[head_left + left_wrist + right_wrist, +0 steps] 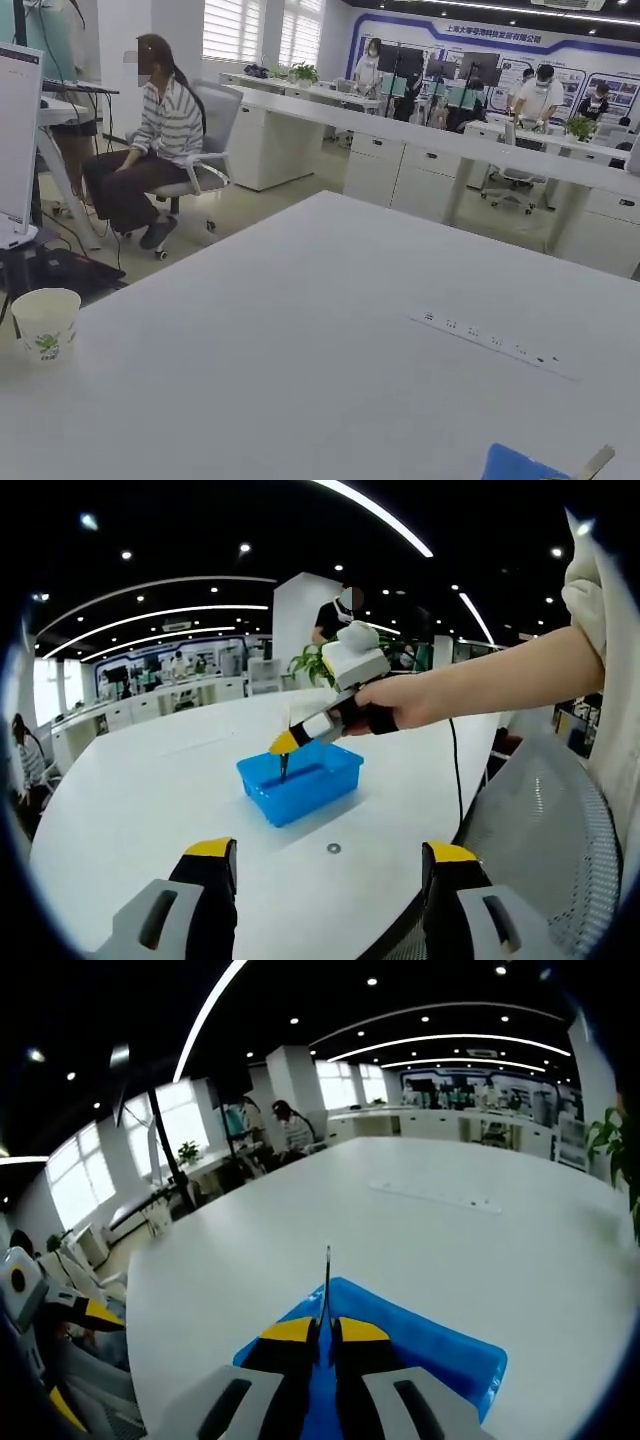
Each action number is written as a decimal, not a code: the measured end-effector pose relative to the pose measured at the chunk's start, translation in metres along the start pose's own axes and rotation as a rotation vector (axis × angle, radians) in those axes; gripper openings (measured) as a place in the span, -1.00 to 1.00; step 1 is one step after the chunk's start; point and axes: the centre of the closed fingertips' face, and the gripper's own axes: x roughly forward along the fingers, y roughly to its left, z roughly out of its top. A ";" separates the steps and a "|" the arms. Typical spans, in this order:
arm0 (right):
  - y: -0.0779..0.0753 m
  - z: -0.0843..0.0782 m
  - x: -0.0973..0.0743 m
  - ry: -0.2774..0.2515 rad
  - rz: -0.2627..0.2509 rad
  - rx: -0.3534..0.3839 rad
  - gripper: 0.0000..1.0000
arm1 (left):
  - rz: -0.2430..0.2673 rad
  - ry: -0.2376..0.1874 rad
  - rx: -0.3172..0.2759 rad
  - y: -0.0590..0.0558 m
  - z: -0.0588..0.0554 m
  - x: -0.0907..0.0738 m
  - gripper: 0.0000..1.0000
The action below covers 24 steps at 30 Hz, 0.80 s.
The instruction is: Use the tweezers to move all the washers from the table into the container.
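Right, big white table [150,800] spread out in front of me, and in the middle of the left gripper view sits the blue container [300,785], the open tray where everything has to end up. My right gripper [283,743] hangs just above it, jaws pinched together on the tweezers [327,1272]. Their thin tips point down over the inside of the tray, and in the right gripper view the blue floor lies directly under them at the bottom centre of the frame. Is there a washer between those tips? Too fine to tell from here, and I can't make out whether any are lying in the tray either. My left gripper [328,858] is low at the bottom of its own view, jaws spread wide and gripping nothing, near the table edge. And there's the small one: a single washer [333,848] lying flat on the bare table, lower centre of the left gripper view. It's just beside the container's near side, apart from the tray and touched by nothing. So my read is that this looks like a drop-off over the container. At least that one washer is left to fetch, so the job isn't finished.
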 end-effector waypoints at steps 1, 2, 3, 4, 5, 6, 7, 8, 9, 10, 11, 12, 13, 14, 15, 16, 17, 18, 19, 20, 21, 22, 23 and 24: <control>0.003 0.002 -0.002 -0.012 0.005 -0.002 -0.92 | 0.001 0.000 0.000 0.000 0.000 0.000 0.53; 0.006 0.004 -0.005 -0.018 0.009 0.000 -0.92 | 0.002 -0.001 0.000 0.000 0.000 0.000 0.53; 0.008 0.005 -0.006 -0.024 0.014 0.001 -0.92 | 0.002 -0.002 0.000 0.000 0.000 0.000 0.53; 0.012 0.007 -0.008 -0.029 0.023 0.002 -0.92 | 0.001 -0.002 -0.002 0.000 0.000 0.000 0.53; 0.013 0.008 -0.010 -0.031 0.025 -0.002 -0.92 | 0.001 -0.001 -0.001 0.000 0.000 0.000 0.53; 0.016 0.009 -0.012 -0.034 0.028 -0.007 -0.92 | 0.002 -0.001 0.000 0.000 0.000 0.000 0.53; 0.018 0.010 -0.014 -0.036 0.032 -0.009 -0.92 | 0.000 -0.002 0.000 -0.001 0.000 0.000 0.53; 0.021 0.011 -0.017 -0.040 0.039 -0.013 -0.92 | -0.002 -0.002 -0.001 -0.001 0.000 0.000 0.53; 0.023 0.012 -0.018 -0.044 0.041 -0.015 -0.92 | -0.001 -0.002 0.000 -0.001 0.000 0.000 0.53; 0.025 0.013 -0.021 -0.048 0.044 -0.018 -0.92 | 0.000 -0.002 0.001 -0.001 0.000 0.000 0.53; 0.027 0.013 -0.022 -0.050 0.048 -0.018 -0.92 | -0.002 -0.002 0.000 -0.002 0.000 0.000 0.53; 0.029 0.014 -0.023 -0.053 0.051 -0.017 -0.92 | -0.004 -0.002 0.000 -0.002 0.000 0.000 0.53; 0.031 0.014 -0.025 -0.059 0.054 -0.019 -0.92 | -0.003 -0.002 0.001 -0.002 0.000 0.000 0.53; 0.033 0.014 -0.025 -0.058 0.058 -0.019 -0.92 | -0.004 -0.003 0.001 -0.003 0.000 0.000 0.53; 0.036 0.014 -0.026 -0.057 0.064 -0.019 -0.92 | -0.006 -0.003 0.000 -0.003 0.000 0.000 0.53; 0.038 0.014 -0.026 -0.059 0.066 -0.020 -0.92 | -0.006 -0.002 0.000 -0.003 0.000 0.000 0.53; 0.043 0.014 -0.027 -0.059 0.076 -0.023 -0.92 | -0.004 -0.002 0.002 -0.003 0.000 0.000 0.53; 0.046 0.013 -0.028 -0.059 0.084 -0.022 -0.92 | -0.005 -0.002 0.002 -0.003 0.000 0.000 0.53; 0.049 0.013 -0.029 -0.061 0.092 -0.019 -0.92 | -0.006 -0.002 0.001 -0.003 0.000 0.000 0.53; 0.054 0.013 -0.030 -0.065 0.103 -0.014 -0.92 | -0.006 -0.001 0.001 -0.003 0.000 0.000 0.52; 0.057 0.013 -0.031 -0.066 0.107 -0.015 -0.92 | -0.005 0.000 0.002 -0.003 0.000 0.000 0.52; 0.060 0.013 -0.031 -0.065 0.111 -0.018 -0.92 | -0.005 0.000 0.003 -0.003 0.000 0.000 0.52; 0.062 0.013 -0.031 -0.065 0.115 -0.017 -0.92 | -0.006 0.000 0.002 -0.003 0.000 0.000 0.52; 0.066 0.013 -0.032 -0.068 0.121 -0.016 -0.92 | -0.006 0.000 0.002 -0.003 0.000 0.000 0.52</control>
